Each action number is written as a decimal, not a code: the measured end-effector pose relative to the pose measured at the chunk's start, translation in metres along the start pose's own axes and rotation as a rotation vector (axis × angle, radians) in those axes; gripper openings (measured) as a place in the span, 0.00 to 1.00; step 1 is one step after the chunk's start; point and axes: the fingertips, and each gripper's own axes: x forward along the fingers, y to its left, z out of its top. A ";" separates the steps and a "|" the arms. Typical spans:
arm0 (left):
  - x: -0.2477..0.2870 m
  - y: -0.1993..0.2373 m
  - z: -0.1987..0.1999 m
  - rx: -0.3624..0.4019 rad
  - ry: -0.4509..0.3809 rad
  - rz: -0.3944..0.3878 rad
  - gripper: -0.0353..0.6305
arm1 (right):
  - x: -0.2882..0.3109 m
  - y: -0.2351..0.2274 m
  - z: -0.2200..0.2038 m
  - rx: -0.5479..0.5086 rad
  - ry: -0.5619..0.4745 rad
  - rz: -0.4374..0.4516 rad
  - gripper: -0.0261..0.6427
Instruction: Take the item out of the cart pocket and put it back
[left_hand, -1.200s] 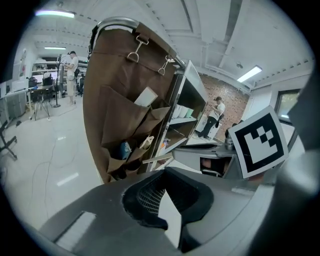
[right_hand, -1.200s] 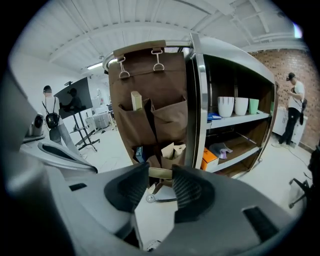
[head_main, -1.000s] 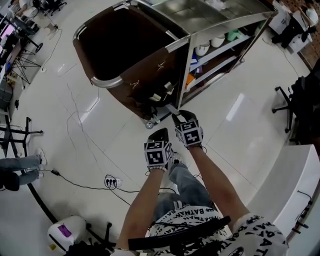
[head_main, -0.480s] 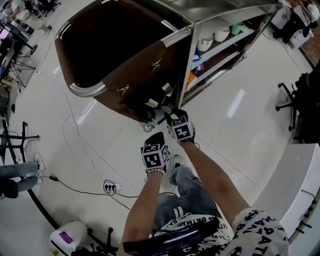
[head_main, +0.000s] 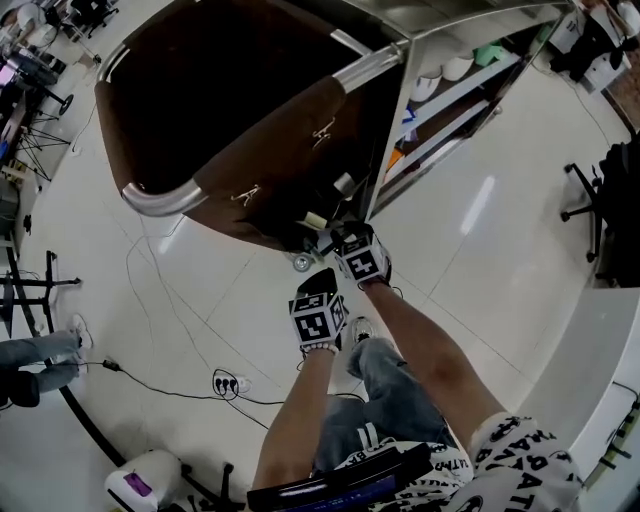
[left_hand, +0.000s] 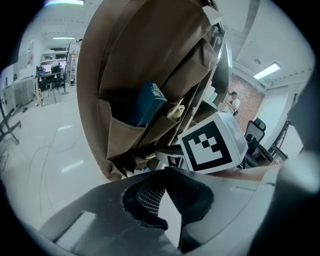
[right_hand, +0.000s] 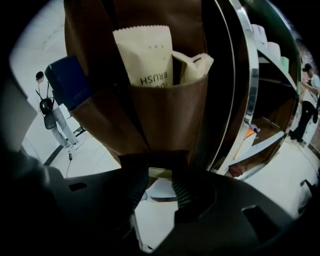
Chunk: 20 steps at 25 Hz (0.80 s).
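The cream paper sachet printed BRUSH (right_hand: 147, 55) stands upright in a pocket of the brown fabric bag (right_hand: 165, 120) hung on the steel cart (right_hand: 248, 75), with a blue box (right_hand: 67, 82) in the pocket just beside it. The right gripper (right_hand: 160, 172) sits just below that pocket, fingers well apart and empty. The left gripper (left_hand: 165, 172) hovers near the bag's lower edge, fingertips closed together on nothing

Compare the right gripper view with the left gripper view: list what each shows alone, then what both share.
Right only: the BRUSH print on the cream packet, and the right gripper open at the bottom edge of that packet's pocket. Left only: that gripper's marker cube. Shared: the brown cart bag and the blue item in a neighbouring pocket.
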 end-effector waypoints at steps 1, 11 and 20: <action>0.003 0.003 -0.002 -0.004 0.002 0.001 0.05 | 0.006 0.000 -0.002 -0.005 0.002 0.001 0.28; 0.034 0.021 -0.008 -0.007 0.000 0.009 0.05 | 0.055 -0.007 -0.014 -0.023 0.017 0.000 0.28; 0.040 0.019 -0.022 -0.056 0.005 0.005 0.05 | 0.063 -0.013 -0.021 -0.049 0.037 -0.002 0.28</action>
